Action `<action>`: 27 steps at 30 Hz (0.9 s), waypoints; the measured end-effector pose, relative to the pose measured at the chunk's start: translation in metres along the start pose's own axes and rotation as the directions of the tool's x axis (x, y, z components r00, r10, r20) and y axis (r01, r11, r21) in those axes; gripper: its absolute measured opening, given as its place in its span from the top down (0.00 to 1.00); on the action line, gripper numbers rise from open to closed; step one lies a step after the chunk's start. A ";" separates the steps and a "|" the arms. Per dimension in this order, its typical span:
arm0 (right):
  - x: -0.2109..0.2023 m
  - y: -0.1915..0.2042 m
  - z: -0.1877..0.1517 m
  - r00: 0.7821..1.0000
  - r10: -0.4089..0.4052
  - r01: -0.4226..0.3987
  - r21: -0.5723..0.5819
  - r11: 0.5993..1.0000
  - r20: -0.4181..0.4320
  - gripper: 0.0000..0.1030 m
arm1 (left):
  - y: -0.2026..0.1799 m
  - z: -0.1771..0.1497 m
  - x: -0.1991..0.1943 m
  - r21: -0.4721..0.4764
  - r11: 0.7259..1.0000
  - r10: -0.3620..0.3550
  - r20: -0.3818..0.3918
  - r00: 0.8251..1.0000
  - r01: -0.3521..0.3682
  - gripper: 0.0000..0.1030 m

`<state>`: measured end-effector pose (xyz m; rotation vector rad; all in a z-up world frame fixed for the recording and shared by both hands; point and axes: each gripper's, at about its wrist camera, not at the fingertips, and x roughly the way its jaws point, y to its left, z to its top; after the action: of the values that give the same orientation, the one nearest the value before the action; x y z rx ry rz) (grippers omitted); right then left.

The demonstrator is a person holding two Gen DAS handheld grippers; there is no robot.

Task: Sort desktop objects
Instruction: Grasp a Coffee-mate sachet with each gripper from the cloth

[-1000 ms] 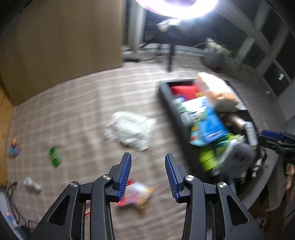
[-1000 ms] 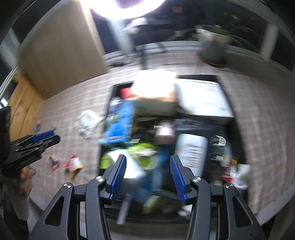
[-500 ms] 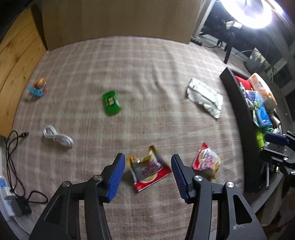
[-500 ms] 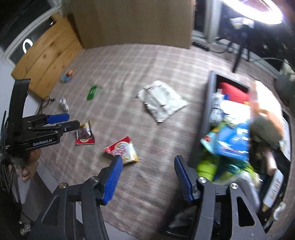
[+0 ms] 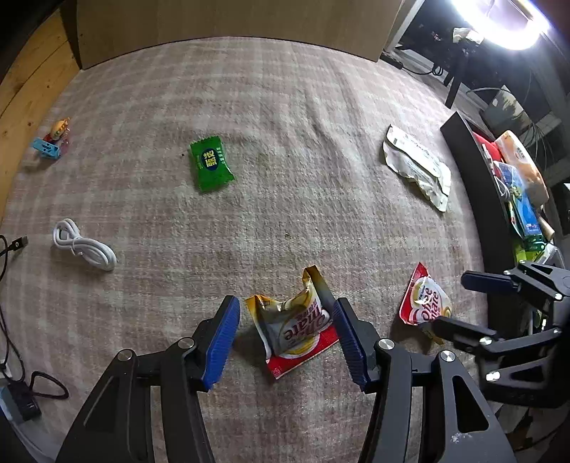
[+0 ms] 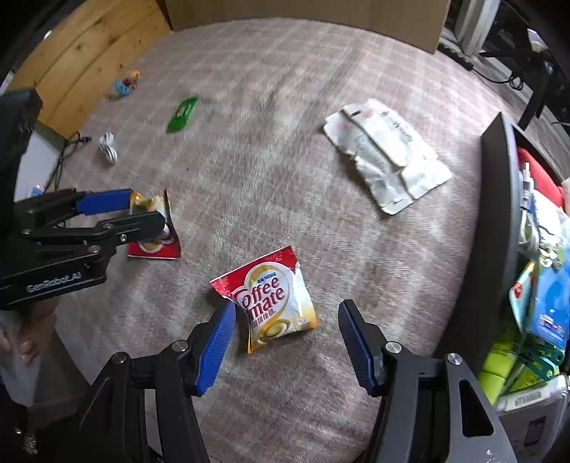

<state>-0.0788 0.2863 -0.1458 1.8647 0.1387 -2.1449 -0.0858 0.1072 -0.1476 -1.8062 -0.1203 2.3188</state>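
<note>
Two grippers hang low over the checked cloth (image 5: pixel 285 124), each spread wide around its own sachet. Nearest on the left side, the left gripper (image 5: pixel 286 333) has its blue fingers on either side of a crumpled creamer sachet (image 5: pixel 295 327), which lies on the cloth with one corner sticking up; the right-hand finger looks very close to the packet's edge, though I cannot tell whether it touches. Beside it, the right gripper (image 6: pixel 285 338) straddles a second creamer sachet (image 6: pixel 274 299), lying flat with its printed face up; the left finger sits just at the packet's edge and the other stands clear of it. Neither packet is lifted.

To the right of both runs a black bin (image 6: pixel 495 220), its wall along the cloth's edge, crammed with boxes, packets and a red thing.

Further out on the cloth, a coiled white cable (image 5: pixel 83 245) lies off to the left, well apart from the sachets. Beyond that a green candy wrapper (image 5: pixel 210 165) rests near the middle, and a creased white pouch (image 5: pixel 416 167) lies toward the bin. Farthest left, a small blue and orange toy (image 5: pixel 51 140) sits near the cloth's edge. At the back stands a brown board (image 5: pixel 231 21), with a bright ring lamp (image 5: pixel 513 25) up in the right corner.
</note>
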 end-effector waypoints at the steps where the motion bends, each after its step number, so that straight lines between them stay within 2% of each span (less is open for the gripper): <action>1: 0.003 0.001 0.000 1.000 -0.009 0.009 -0.004 1.000 -0.003 0.45 | 0.000 0.000 0.001 -0.001 1.000 0.000 -0.001 1.000 0.000 0.43; 7: 0.012 0.003 0.002 1.000 -0.018 0.018 -0.010 1.000 -0.008 0.45 | 0.004 0.000 0.005 -0.009 1.000 -0.001 -0.007 1.000 0.001 0.45; 12: 0.014 0.006 0.001 0.998 -0.066 0.066 -0.046 0.997 -0.007 0.45 | 0.001 -0.005 0.004 0.005 1.000 0.017 0.008 1.000 -0.017 0.47; 15: 0.013 0.005 0.001 0.997 -0.076 0.076 -0.050 0.996 -0.004 0.45 | 0.004 -0.007 0.001 -0.002 1.000 0.021 0.013 1.000 -0.021 0.53; 16: 0.012 0.004 0.001 0.997 -0.075 0.075 -0.047 0.996 -0.004 0.45 | 0.004 -0.007 0.001 -0.005 1.000 0.020 0.014 1.000 -0.020 0.58; 18: 0.011 0.001 0.001 0.998 -0.071 0.070 -0.043 0.997 -0.005 0.46 | 0.004 -0.007 0.000 -0.004 1.000 0.021 0.015 1.000 -0.021 0.60; 20: 0.009 -0.003 0.001 0.998 -0.067 0.067 -0.034 0.997 -0.003 0.48 | 0.002 -0.008 0.000 0.005 0.999 0.034 0.019 0.999 -0.034 0.65; 22: 0.006 -0.007 0.001 0.996 -0.084 0.084 -0.026 0.996 -0.001 0.61 | 0.000 -0.009 -0.001 0.004 0.999 0.035 0.024 0.999 -0.035 0.68; 27: 0.000 -0.020 -0.001 0.998 -0.060 0.060 0.003 0.998 0.012 0.65 | -0.003 -0.008 -0.001 -0.002 0.999 0.043 0.036 0.998 -0.043 0.74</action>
<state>-0.0838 0.3058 -0.1485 1.8711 0.1915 -2.1963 -0.0772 0.1094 -0.1484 -1.7847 -0.0887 2.3820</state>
